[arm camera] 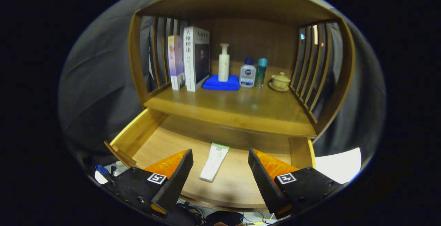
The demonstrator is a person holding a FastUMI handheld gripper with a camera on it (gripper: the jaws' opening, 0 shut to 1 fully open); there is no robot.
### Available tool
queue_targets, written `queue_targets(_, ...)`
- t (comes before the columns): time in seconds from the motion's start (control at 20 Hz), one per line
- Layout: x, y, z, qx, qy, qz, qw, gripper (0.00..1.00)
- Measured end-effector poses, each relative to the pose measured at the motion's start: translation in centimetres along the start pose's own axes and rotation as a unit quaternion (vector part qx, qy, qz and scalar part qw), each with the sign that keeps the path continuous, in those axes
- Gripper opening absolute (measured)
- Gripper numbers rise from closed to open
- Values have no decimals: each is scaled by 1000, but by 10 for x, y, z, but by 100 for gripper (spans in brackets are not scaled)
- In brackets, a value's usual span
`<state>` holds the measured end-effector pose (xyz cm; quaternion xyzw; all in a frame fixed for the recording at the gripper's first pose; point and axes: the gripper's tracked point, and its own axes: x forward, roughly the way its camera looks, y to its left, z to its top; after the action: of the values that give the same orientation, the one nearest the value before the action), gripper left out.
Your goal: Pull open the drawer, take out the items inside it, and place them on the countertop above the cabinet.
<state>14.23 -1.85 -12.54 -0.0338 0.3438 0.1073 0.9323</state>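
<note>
Lying flat on the floor of the pulled-open drawer (151, 140), low in the centre of the frame: a white tube (214, 162) with a green-marked end, its capped end pointing toward the camera, touching neither finger. Hovering above the drawer's front edge with fingers spread wide and gripping nothing: the gripper (220, 171), the tube showing in the gap between the two fingers (174, 181) and slightly nearer the left one. Stretching across the middle of the frame just above the drawer: the countertop (241, 110), a wooden surface enclosed by slatted side walls and a top board. Standing upright at centre left on it: two books (188, 60), side by side and touching. Sitting just right of the books: a folded blue cloth (220, 83), carrying a white pump bottle (224, 63) on top. Standing close together further right: a small clear bottle with a blue cap (247, 74) and a slim teal bottle (261, 72). Resting near the right slats: a lidded teacup (280, 81) on its saucer. Showing at lower right, beside the cabinet: a white sheet (339, 164).
</note>
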Motion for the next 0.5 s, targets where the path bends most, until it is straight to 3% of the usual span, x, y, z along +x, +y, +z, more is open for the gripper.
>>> queue_targets(0.25,38,8,-10,-26,72,23,997,100)
queue_targets(0.5,72,19,-30,-29,168,52,984,100)
